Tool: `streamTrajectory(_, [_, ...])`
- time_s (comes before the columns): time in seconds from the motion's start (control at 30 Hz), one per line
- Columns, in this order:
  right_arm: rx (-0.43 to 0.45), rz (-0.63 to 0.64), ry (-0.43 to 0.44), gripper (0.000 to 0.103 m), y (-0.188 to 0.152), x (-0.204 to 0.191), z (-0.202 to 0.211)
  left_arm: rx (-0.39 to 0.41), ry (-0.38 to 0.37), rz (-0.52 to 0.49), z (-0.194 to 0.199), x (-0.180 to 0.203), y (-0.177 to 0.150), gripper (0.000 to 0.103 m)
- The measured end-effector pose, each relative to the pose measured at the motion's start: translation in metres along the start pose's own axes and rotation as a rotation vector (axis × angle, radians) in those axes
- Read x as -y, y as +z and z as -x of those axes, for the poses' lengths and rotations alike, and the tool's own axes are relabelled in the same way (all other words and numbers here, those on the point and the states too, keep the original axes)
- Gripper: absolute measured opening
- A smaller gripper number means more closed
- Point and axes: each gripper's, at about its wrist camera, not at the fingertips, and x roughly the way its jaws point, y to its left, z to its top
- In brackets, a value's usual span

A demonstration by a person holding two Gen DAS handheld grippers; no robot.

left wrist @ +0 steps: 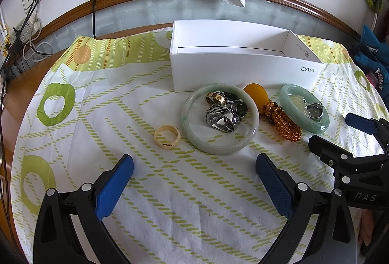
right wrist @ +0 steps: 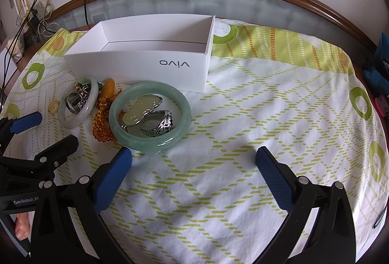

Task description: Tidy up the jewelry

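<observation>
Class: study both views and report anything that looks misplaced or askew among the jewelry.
The white box is empty; every piece lies outside on the cloth. The cream ring lies alone, apart from the pale bangle, and the amber beads sprawl loose.

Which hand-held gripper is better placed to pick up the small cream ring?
Left hand-held gripper, probably: open, with the cream ring just ahead. The right hand-held gripper faces the green bangle instead.

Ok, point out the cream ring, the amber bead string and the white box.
cream ring (left wrist: 167,136), left wrist view, front of band
amber bead string (left wrist: 283,121), left wrist view, bead cluster
white box (right wrist: 136,69), right wrist view, front wall
</observation>
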Motion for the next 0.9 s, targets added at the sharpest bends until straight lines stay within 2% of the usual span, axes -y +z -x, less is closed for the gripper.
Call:
streamTrajectory(0.7, [0.000, -0.003, -0.005, 0.098, -0.001, -0.001, -0.001, -0.002, -0.001, -0.003, 0.000, 0.000, 0.000, 0.099])
streamTrajectory(0.83, [0.005, 0.014, 0.040, 0.097, -0.001, 0.002, 0.003, -0.006, -0.042, -0.017, 0.002, -0.003, 0.000, 0.098])
streamTrajectory(0.9, [0.019, -0.008, 0.080, 0.097, 0.002, 0.010, 0.007, 0.003, -0.075, 0.013, 0.002, -0.009, 0.002, 0.098])
